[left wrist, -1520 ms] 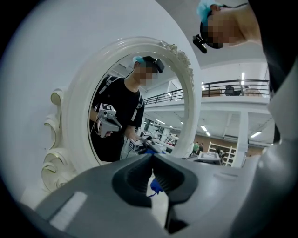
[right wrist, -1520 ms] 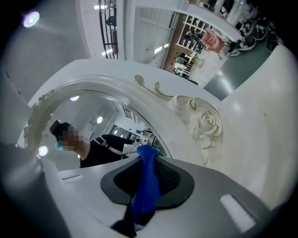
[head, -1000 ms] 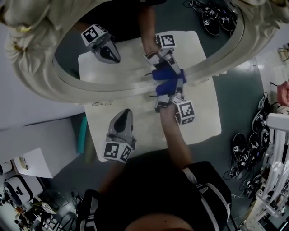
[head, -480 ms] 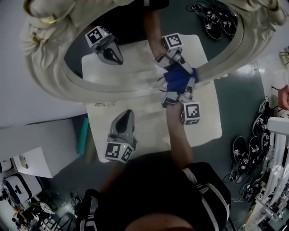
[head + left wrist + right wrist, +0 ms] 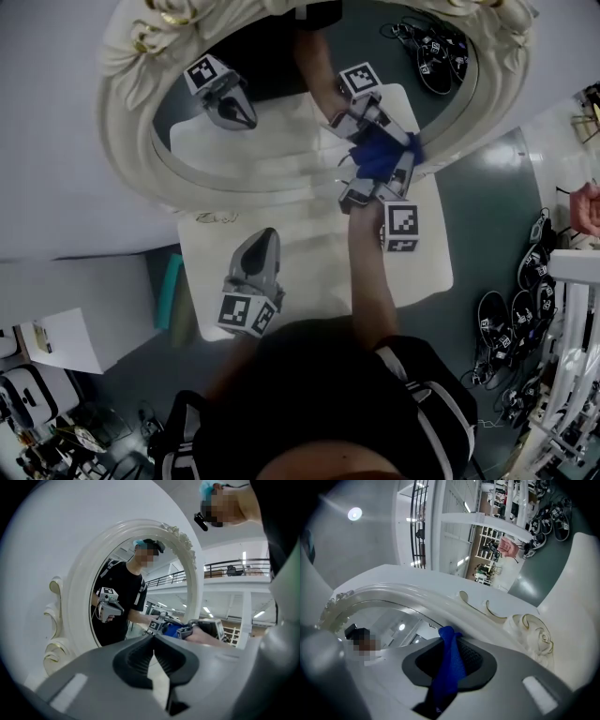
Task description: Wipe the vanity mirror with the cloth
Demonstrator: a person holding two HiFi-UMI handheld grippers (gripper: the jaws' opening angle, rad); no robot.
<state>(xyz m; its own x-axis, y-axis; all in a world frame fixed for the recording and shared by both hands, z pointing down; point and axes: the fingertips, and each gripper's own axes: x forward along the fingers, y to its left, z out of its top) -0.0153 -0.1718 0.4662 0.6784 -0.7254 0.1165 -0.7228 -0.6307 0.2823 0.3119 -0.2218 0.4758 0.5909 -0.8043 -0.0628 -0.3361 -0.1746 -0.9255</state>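
Observation:
The oval vanity mirror [image 5: 272, 103] in an ornate white frame [image 5: 127, 112] stands at the back of a cream table [image 5: 309, 272]. My right gripper [image 5: 373, 183] is shut on a blue cloth [image 5: 384, 155] and presses it on the glass at the lower right, close to the frame. In the right gripper view the cloth [image 5: 450, 663] hangs between the jaws, with the frame's rim [image 5: 440, 604] just beyond. My left gripper [image 5: 260, 236] hovers over the table's left half, shut and empty, pointing at the mirror. Its tips [image 5: 153, 637] meet in the left gripper view, which faces the mirror [image 5: 136, 583].
Several black sandals [image 5: 506, 328] lie on the floor at the right beside a white rack [image 5: 572, 309]. A teal object [image 5: 167, 291] stands at the table's left edge, and a white box [image 5: 56, 342] is lower left. A carved rose [image 5: 534, 639] sticks out from the frame.
My right gripper has slid the cloth to the right along the lower glass, toward the frame's right side. The head view has shifted. The left gripper has stayed put.

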